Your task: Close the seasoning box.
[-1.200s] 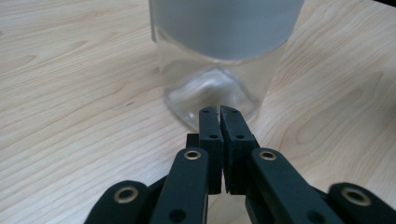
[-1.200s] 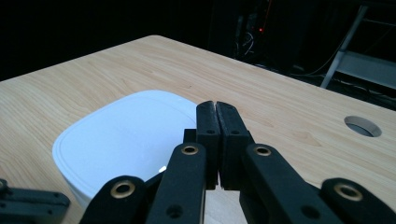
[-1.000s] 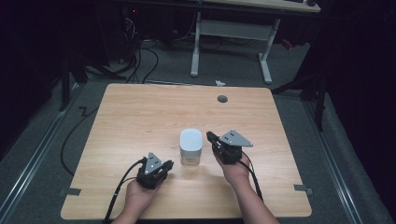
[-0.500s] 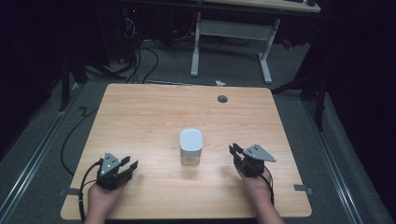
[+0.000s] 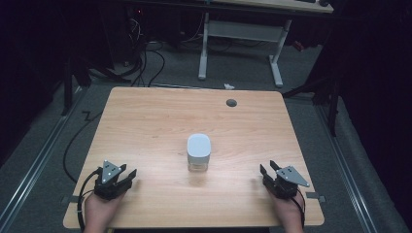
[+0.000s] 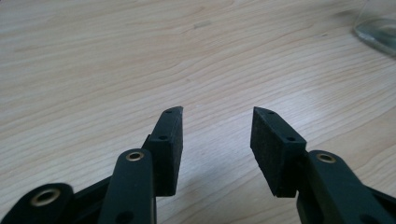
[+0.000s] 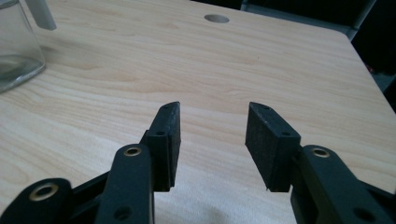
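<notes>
A clear glass jar with a white lid (image 5: pixel 199 152) stands upright near the middle of the wooden table (image 5: pixel 145 126). Its glass base shows at the top right of the left gripper view (image 6: pixel 378 32) and at the far left of the right gripper view (image 7: pixel 16 44). My left gripper (image 5: pixel 127 175) rests open near the table's front left corner, well left of the jar. My right gripper (image 5: pixel 268 168) rests open near the front right, well right of the jar. Nothing sits between either pair of jaws in the left gripper (image 6: pixel 217 122) or right gripper (image 7: pixel 212 116) views.
A round cable hole (image 5: pixel 231 102) lies in the table's far right part, also in the right gripper view (image 7: pixel 216 18). A white desk frame (image 5: pixel 240 34) and cables on the floor (image 5: pixel 145 58) lie beyond the far edge.
Both grippers have drawn apart from beside the jar, outward and back toward the front corners of the table. The jar has stayed in place.
</notes>
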`<state>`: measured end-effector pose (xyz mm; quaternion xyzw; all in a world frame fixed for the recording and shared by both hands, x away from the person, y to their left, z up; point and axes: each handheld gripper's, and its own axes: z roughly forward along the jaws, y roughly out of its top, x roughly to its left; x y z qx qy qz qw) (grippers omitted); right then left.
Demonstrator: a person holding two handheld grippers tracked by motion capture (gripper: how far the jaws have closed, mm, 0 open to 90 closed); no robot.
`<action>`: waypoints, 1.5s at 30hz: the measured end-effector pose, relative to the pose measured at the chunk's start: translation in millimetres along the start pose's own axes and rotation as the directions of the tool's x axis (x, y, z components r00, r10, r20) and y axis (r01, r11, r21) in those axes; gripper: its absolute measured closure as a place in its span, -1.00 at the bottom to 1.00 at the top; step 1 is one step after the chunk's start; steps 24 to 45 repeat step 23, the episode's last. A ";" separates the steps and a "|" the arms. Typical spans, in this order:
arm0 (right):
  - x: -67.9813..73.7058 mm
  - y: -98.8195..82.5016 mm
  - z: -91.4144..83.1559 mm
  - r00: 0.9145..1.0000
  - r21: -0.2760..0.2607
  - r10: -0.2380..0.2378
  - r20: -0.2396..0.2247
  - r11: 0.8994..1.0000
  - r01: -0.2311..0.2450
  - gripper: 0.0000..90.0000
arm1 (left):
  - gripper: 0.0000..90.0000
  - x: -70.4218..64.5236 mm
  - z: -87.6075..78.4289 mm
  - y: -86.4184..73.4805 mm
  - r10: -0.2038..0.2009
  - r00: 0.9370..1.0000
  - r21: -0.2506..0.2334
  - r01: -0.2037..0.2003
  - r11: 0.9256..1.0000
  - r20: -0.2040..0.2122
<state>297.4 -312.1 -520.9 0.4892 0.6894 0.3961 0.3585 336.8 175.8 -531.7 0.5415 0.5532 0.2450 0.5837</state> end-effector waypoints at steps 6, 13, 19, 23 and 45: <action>-8.4 -0.8 2.4 1.000 0.030 -0.001 0.026 1.000 0.000 0.12 | 0.15 -9.6 -1.5 -3.5 -0.001 1.000 0.022 0.000 1.000 0.029; -6.8 1.5 7.7 1.000 0.038 -0.007 -0.001 0.999 0.007 0.04 | 0.14 -6.3 -7.2 -8.2 0.035 0.999 0.044 -0.035 0.998 0.012; -1.0 1.1 9.3 1.000 0.036 -0.013 -0.014 0.999 0.014 0.04 | 0.14 -4.4 -7.9 -6.8 0.008 1.000 0.038 -0.009 0.999 0.011; 0.2 0.7 11.3 1.000 0.044 -0.027 -0.013 0.999 0.027 0.04 | 0.14 -5.2 -7.8 -5.9 0.001 1.000 0.037 -0.001 0.999 0.023; 0.2 0.7 11.3 1.000 0.044 -0.027 -0.013 0.999 0.027 0.04 | 0.14 -5.2 -7.8 -5.9 0.001 1.000 0.037 -0.001 0.999 0.023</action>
